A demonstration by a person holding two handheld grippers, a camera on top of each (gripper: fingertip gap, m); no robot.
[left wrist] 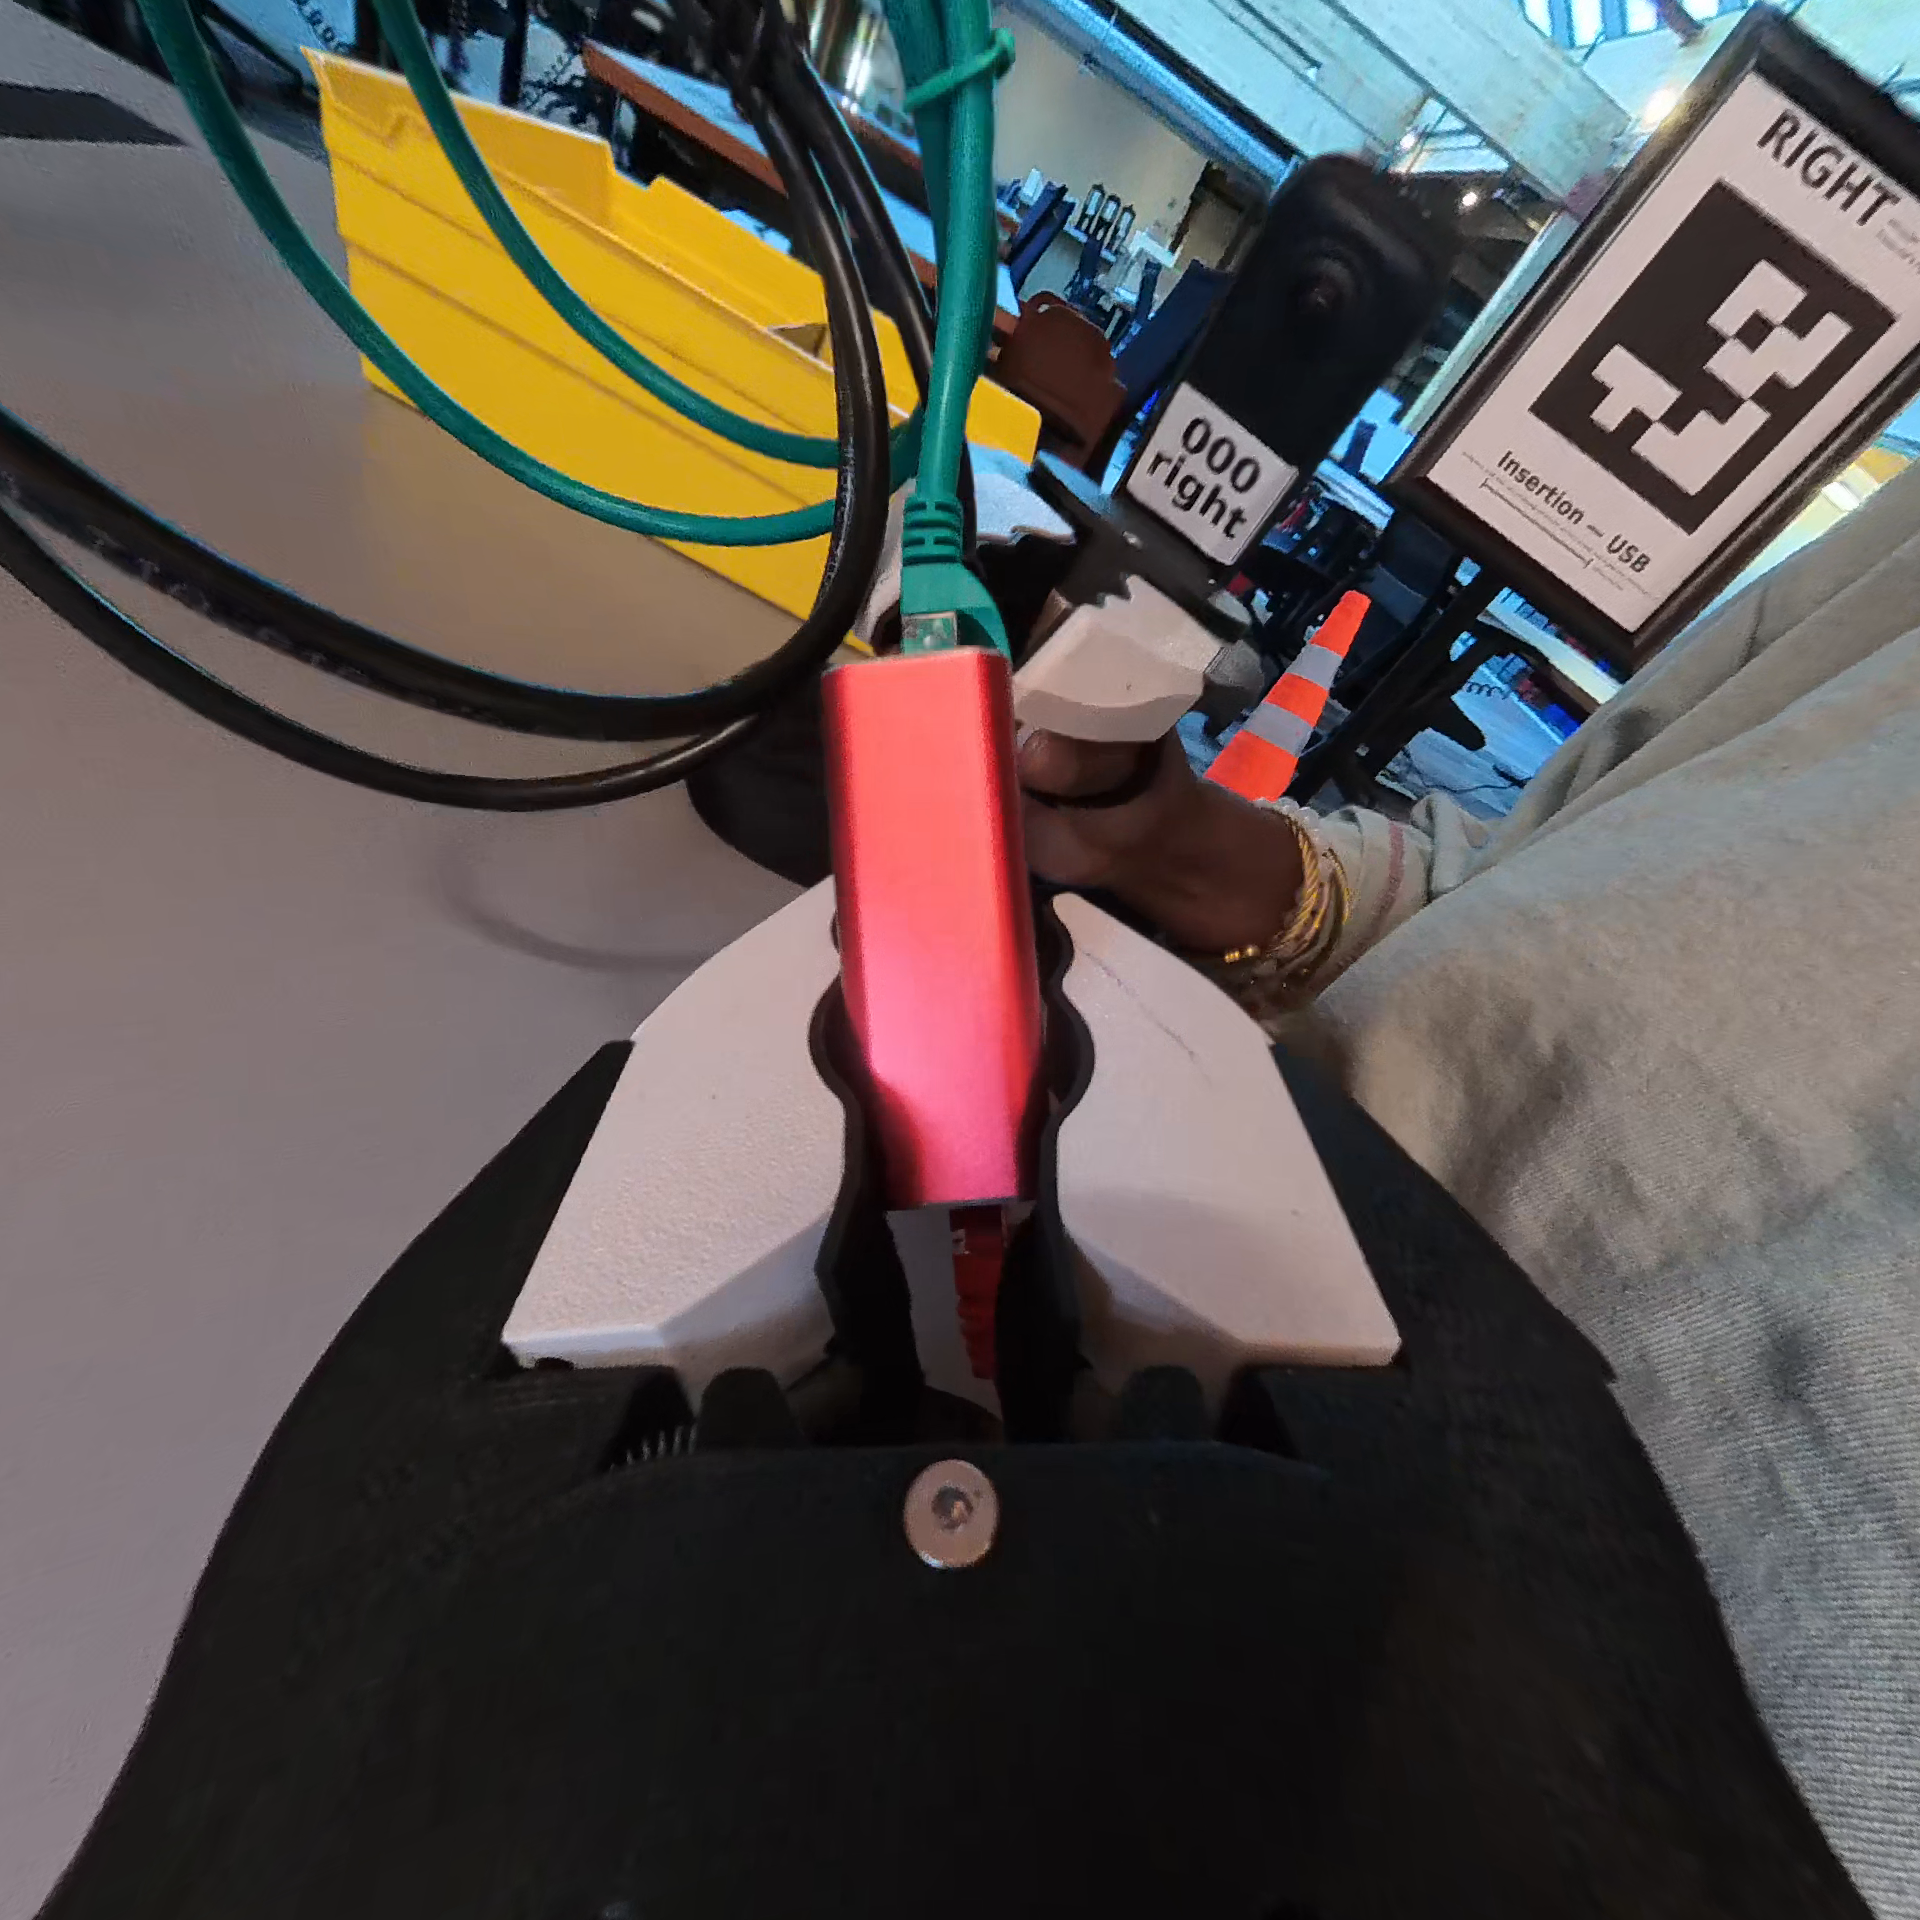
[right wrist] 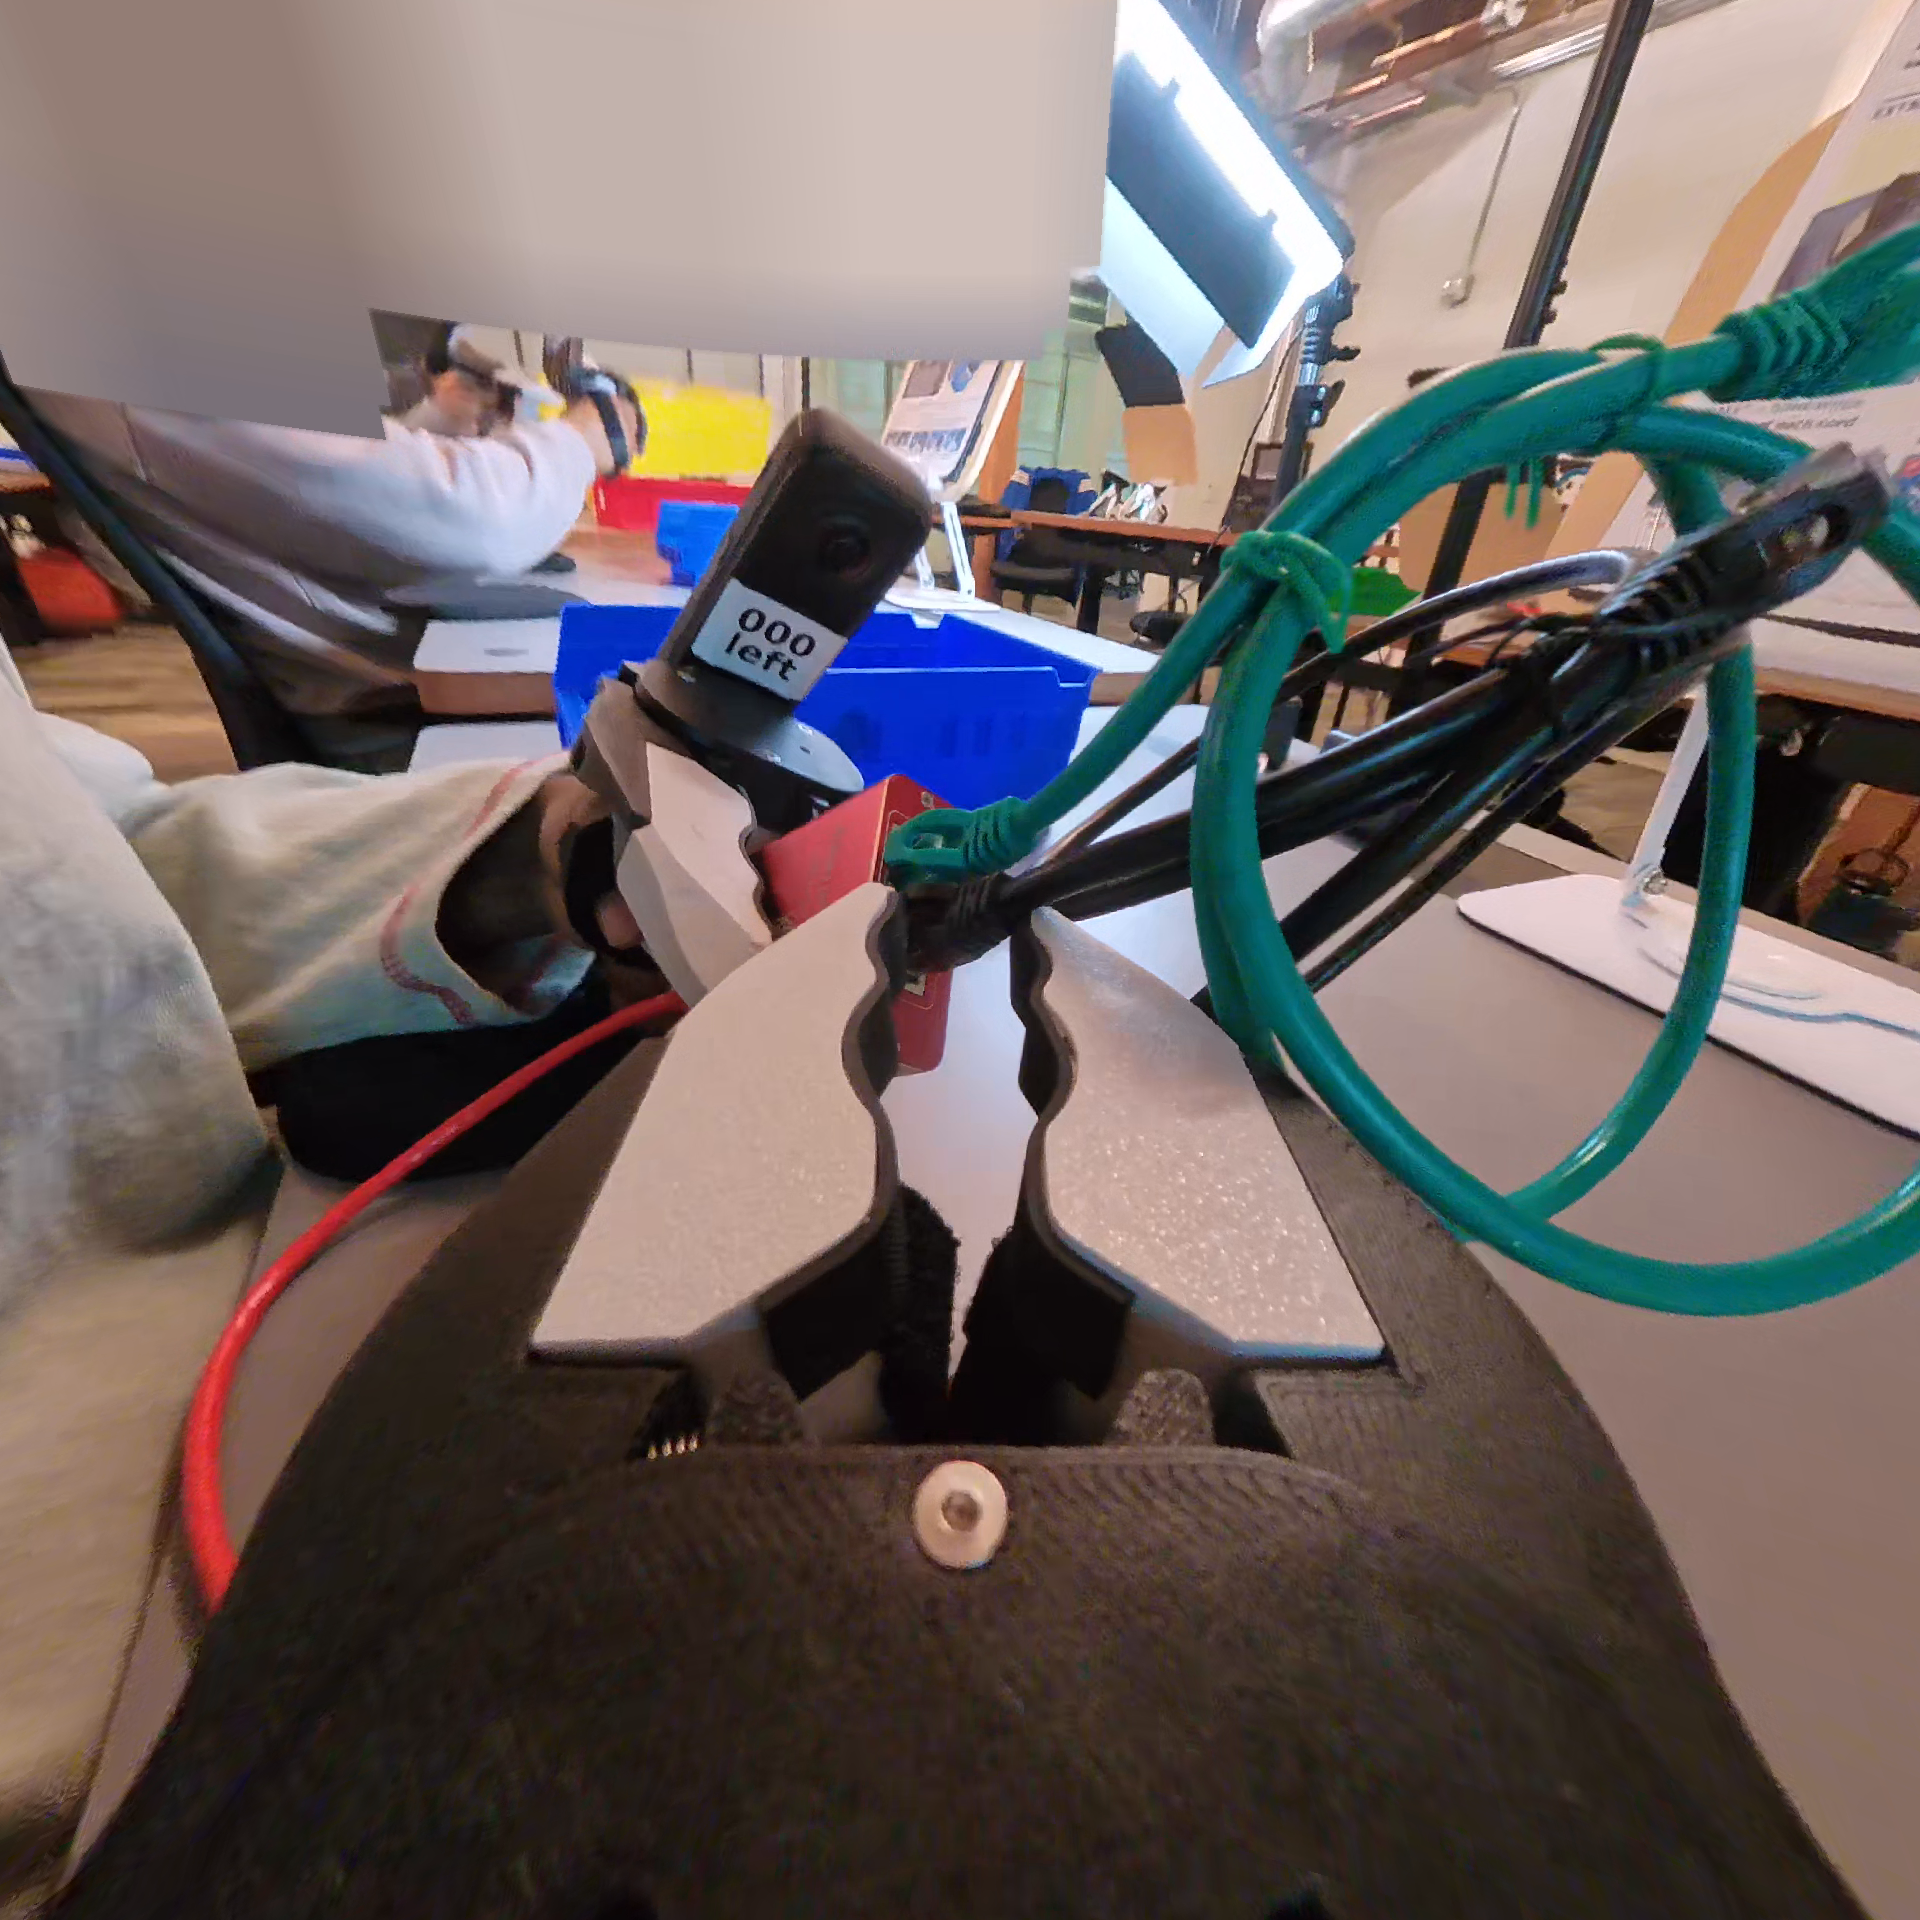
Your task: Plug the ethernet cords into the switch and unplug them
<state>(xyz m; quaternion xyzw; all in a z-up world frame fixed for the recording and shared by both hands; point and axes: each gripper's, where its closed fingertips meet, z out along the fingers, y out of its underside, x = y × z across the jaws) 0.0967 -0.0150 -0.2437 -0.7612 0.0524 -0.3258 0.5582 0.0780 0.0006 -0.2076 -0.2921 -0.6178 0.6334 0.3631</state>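
Red anodised metal fills the middle of your left wrist view: the switch [left wrist: 930, 925], a slim red box, stands clamped between the white fingers of your left gripper [left wrist: 940, 940], whose jaws are closed on its lower half. A green ethernet cord [left wrist: 940, 416] is plugged into the port at its far end, its green boot just above the housing. More green loops and a black cord [left wrist: 416, 675] sweep across the grey table [left wrist: 208, 935] to the left. A yellow bin [left wrist: 582, 343] sits behind them on the table. Just right of the switch you can see your other hand [left wrist: 1143, 831] holding the right gripper, with a framed sign [left wrist: 1683, 343] and an orange cone [left wrist: 1299, 696] farther back.

In your right wrist view, the right gripper [right wrist: 956, 930] reaches toward the same switch [right wrist: 842, 852], seen here as a red block held by the left gripper [right wrist: 727, 862]. Your jaws stand apart with a clear gap, and the black cord's plug [right wrist: 956, 914] lies between the fingertips, touching the left fingertip; you cannot tell whether the right one touches it. The green cord's plug [right wrist: 945, 836] sits in the switch just above. A thin red wire [right wrist: 312, 1247] curves from the switch over the table. A blue bin [right wrist: 935, 707] stands behind, and the green cord coils in loops to the right
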